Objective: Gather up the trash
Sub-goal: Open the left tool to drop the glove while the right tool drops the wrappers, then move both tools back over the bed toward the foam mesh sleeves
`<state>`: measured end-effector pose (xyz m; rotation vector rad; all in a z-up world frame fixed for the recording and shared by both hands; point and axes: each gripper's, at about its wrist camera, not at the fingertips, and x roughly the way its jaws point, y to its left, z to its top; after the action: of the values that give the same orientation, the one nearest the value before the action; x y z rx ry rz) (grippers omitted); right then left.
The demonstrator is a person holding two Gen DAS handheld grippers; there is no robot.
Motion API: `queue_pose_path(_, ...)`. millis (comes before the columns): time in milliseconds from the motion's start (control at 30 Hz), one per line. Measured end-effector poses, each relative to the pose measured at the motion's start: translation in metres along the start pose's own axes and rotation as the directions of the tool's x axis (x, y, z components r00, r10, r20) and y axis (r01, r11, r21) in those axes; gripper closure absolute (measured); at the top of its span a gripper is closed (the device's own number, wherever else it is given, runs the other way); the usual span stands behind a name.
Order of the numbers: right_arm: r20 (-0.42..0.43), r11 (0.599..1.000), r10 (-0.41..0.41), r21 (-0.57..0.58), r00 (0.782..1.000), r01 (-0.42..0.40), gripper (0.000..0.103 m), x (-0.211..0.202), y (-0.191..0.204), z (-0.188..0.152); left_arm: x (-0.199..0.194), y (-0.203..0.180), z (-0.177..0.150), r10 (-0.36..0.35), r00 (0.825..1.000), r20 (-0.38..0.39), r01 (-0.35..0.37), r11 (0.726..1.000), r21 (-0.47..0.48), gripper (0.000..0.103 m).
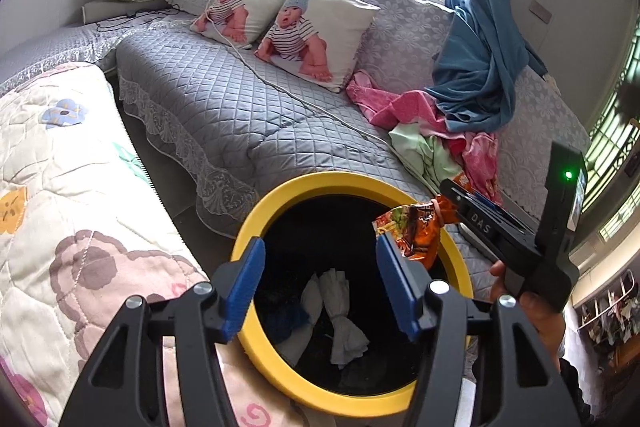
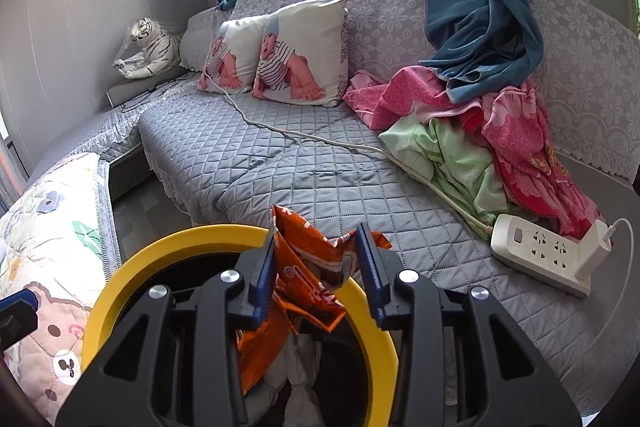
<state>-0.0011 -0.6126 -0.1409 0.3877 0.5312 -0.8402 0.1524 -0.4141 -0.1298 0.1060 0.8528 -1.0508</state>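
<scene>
The left gripper (image 1: pixel 320 283) has its fingers open with nothing between them, right above the yellow bin (image 1: pixel 352 187). The right gripper (image 2: pixel 316 267) has its fingers apart too, and the orange snack bag (image 2: pixel 308 267) sits loosely between them over the bin's mouth. White crumpled paper (image 1: pixel 340 315) lies down inside the bin, below both sets of fingers.

Bin mouth (image 1: pixel 344 183) open, unobstructed ahead; wrapper (image 2: pixel 308 267) hangs over its rim w/ tissue wads (image 1: pixel 340 311) inside. Power strip (image 2: pixel 548 255) & cable (image 2: pixel 320 139) obstruct sofa seat (image 2: pixel 280 167) at right.
</scene>
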Motion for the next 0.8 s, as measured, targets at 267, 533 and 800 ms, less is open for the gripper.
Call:
queue_pose_path(267, 0.017, 1.0, 0.005, -0.009, 1.0, -0.004, 0.058, -0.008, 0.007, 0.008, -0.013, 0.024, 0.005, 0.034, 0.999, 0.03, -0.032, 0.998, -0.058, 0.044)
queue_pose_path(533, 0.043, 0.998, 0.041, -0.048, 0.998, -0.038, 0.057, -0.027, 0.028, 0.011, -0.042, 0.061, 0.014, 0.088, 0.992, 0.088, -0.077, 0.99, -0.122, 0.044)
queue_pose_path(800, 0.065, 0.975, 0.188, -0.134, 0.98, -0.178, 0.051, -0.056, 0.087, 0.009, -0.102, 0.136, 0.024, 0.247, 0.955, 0.165, -0.207, 0.951, -0.229, 0.034)
